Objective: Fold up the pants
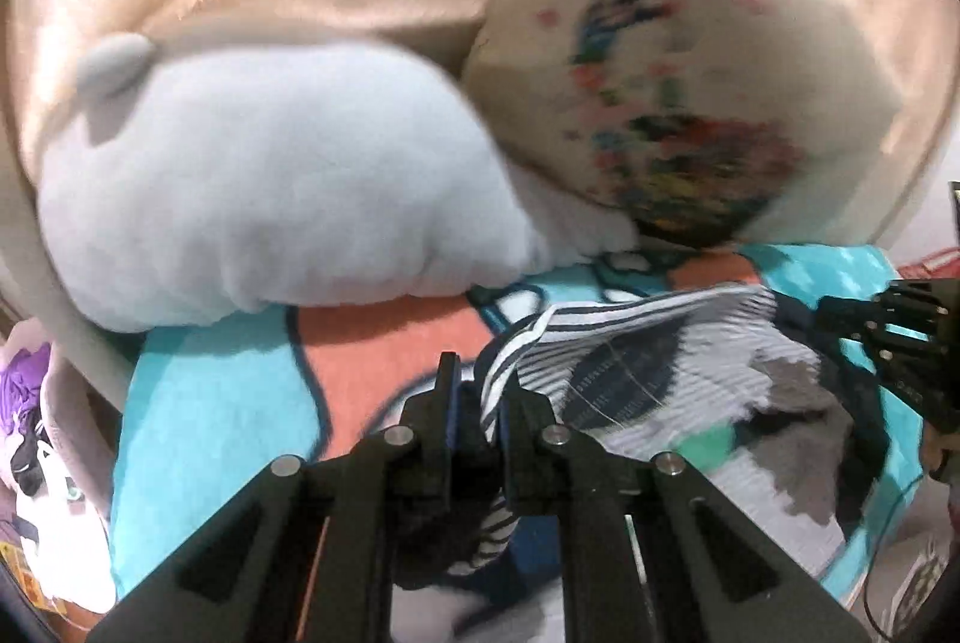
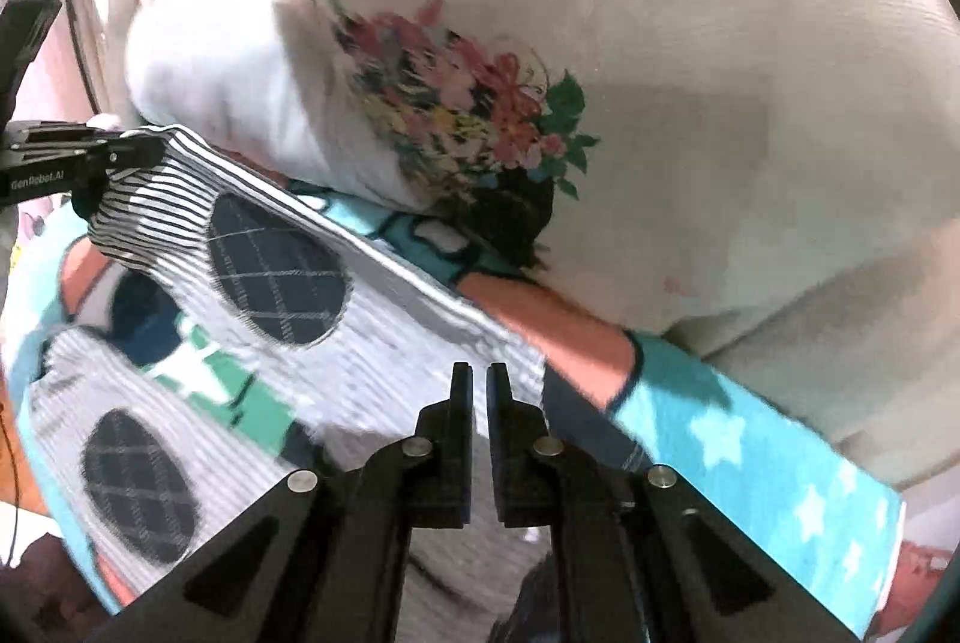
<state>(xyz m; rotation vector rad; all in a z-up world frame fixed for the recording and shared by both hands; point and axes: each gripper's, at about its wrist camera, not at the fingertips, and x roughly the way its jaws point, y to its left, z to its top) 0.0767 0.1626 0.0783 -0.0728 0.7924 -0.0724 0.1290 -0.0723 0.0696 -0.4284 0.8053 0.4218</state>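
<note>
Crucially, the pants [image 2: 312,295] run lengthwise from one gripper to the other, so the coming fold turns on that long axis: the striped cuff end sits at the left gripper [image 1: 480,391], and the far end, which I take to be the waist, lies under the right gripper [image 2: 480,379]. They rest on a bright blanket [image 2: 750,439] of teal and coral, partly lifted at the cuff, with a grey plush [image 1: 270,187] and a floral pillow [image 2: 660,102] just beyond them. In the left wrist view the left fingers are clamped on the navy-and-white striped cuff, cloth bunched between the pads and trailing down behind them. The right wrist view confirms this from the side: that gripper holds the cuff edge up off the blanket, the leg sloping down from it toward the right gripper. The right fingers stand nearly together, with only a narrow slit between them; grey ribbed cloth lies right under the tips, but whether any of it is pinched I cannot tell, since the gap looks empty at the tips. Both frames are blurred. By my reading the left hand is placed to carry the cuff along the axis toward the right hand; the risk is the loose second leg, lying slightly apart, dragging askew.
</note>
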